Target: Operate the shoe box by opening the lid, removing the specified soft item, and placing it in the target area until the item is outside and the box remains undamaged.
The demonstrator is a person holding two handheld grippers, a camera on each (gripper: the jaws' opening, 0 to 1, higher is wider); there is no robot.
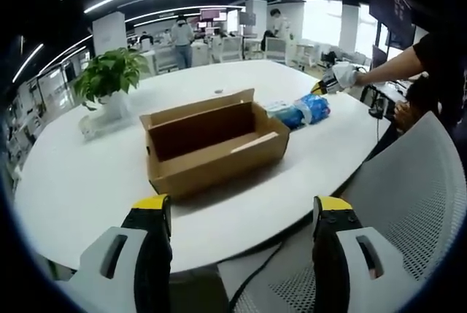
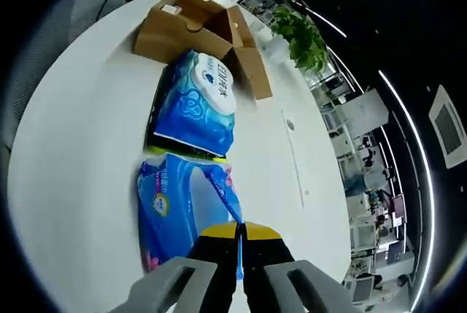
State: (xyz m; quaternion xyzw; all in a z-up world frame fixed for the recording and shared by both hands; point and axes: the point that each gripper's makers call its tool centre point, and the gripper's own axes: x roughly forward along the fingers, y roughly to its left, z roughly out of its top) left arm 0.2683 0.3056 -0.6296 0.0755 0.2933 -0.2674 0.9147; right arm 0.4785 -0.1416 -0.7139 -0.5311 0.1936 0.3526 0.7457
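Blue wipes pack [image 2: 179, 211], edge between fingers [image 2: 219, 240]

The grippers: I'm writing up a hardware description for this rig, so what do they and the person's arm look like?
The left gripper has two black jaws with yellow tips, backed by light grey plastic bodies with slot cut-outs. The right gripper shows the same scheme: black jaws, yellow tips, grey shells. In the left gripper view, the person's hand wears a white glove, and the arm carries a black short sleeve.

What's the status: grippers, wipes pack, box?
Left gripper open, hanging off the table edge. Right gripper shut on nearer blue wipes pack, lying on table. Shoe box open. Second pack beside it.
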